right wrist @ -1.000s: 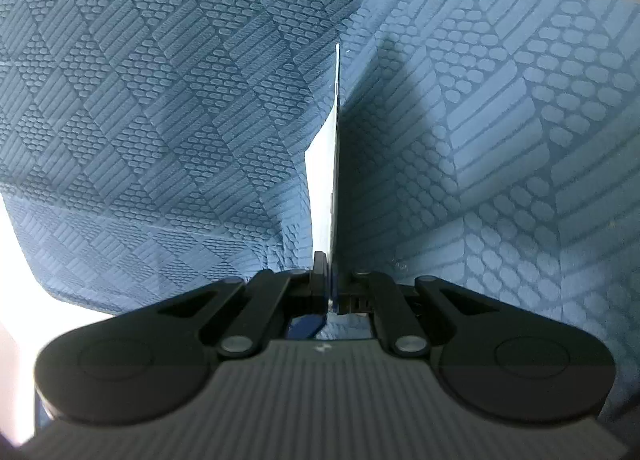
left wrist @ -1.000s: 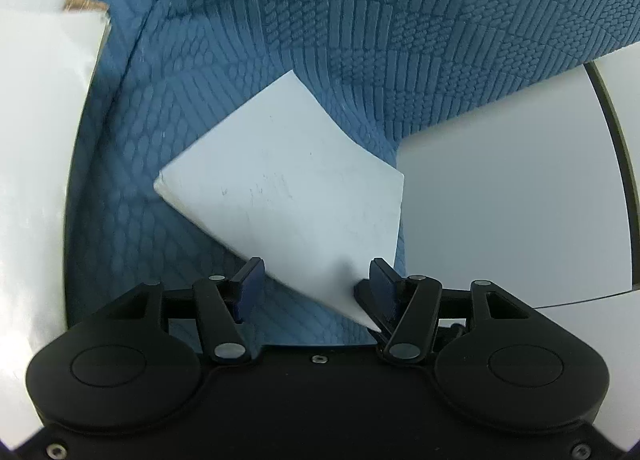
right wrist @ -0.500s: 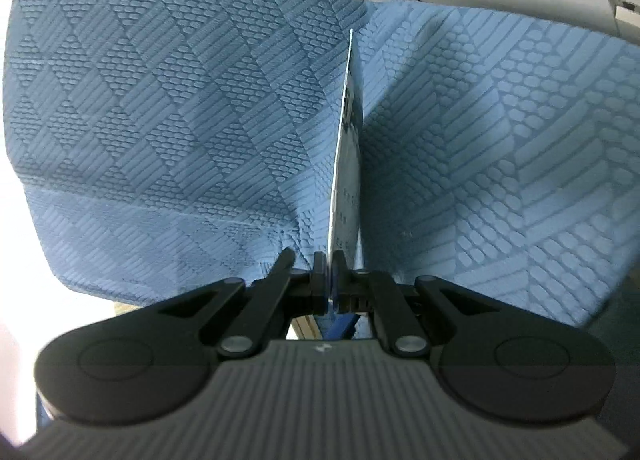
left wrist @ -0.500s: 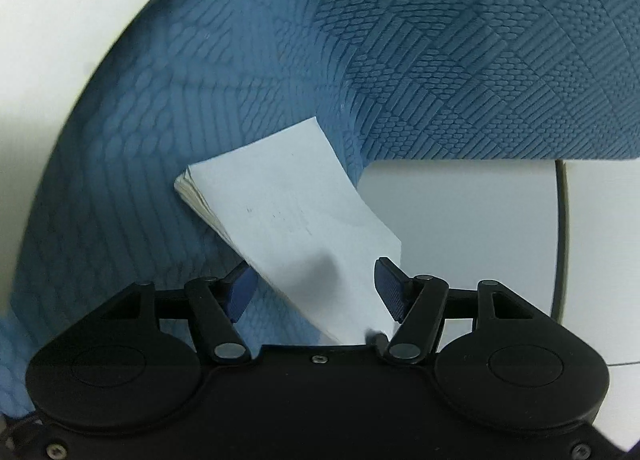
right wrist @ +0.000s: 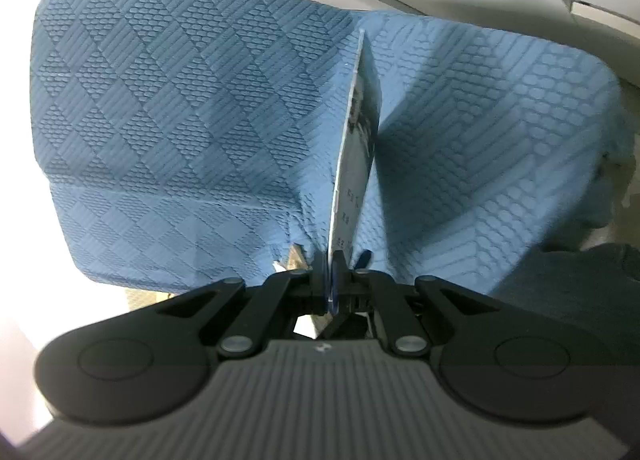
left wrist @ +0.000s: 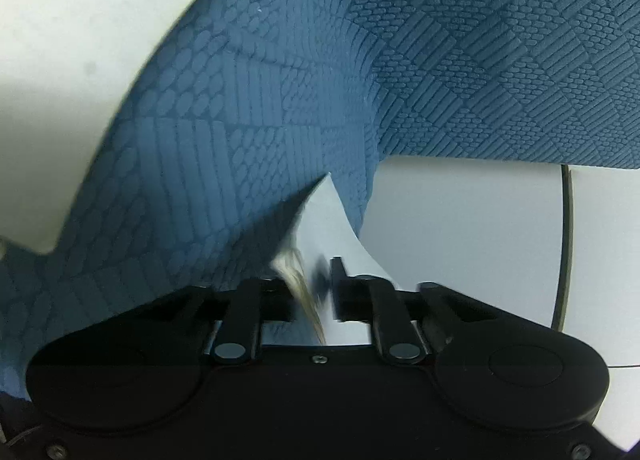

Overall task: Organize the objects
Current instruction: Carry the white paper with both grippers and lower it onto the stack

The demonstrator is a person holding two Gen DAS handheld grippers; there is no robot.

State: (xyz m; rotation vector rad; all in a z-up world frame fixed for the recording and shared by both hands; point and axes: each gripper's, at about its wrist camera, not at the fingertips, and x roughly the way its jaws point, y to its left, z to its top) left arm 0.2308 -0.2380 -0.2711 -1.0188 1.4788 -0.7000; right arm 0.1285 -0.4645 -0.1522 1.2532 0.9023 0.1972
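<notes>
In the left wrist view the left gripper [left wrist: 314, 292] sits at the bottom centre of the frame, its jaws just having closed in on a thin white booklet [left wrist: 326, 228]. The two black fingers [left wrist: 340, 288] now stand close together with the booklet's lower corner pinched between them; its page edges fan out, blurred, at the left finger. The booklet rises from the grip as a curved white sheet, its tip pointing toward the middle of the frame. Behind it a blue textured cloth [left wrist: 304, 92] fills the centre and upper right, draped over a white table [left wrist: 460, 228] that shows bare at the right and as a pale band in the upper left.

In the right wrist view the right gripper [right wrist: 334, 280] is at the lower centre, its jaws pressed together on the edge of a thin printed card [right wrist: 358, 156]. The card stands edge-on, running from the grip up toward the upper middle of the frame, with small dark print on its right face. The same blue cloth spreads behind it across most of the frame, creased where the card meets it.
</notes>
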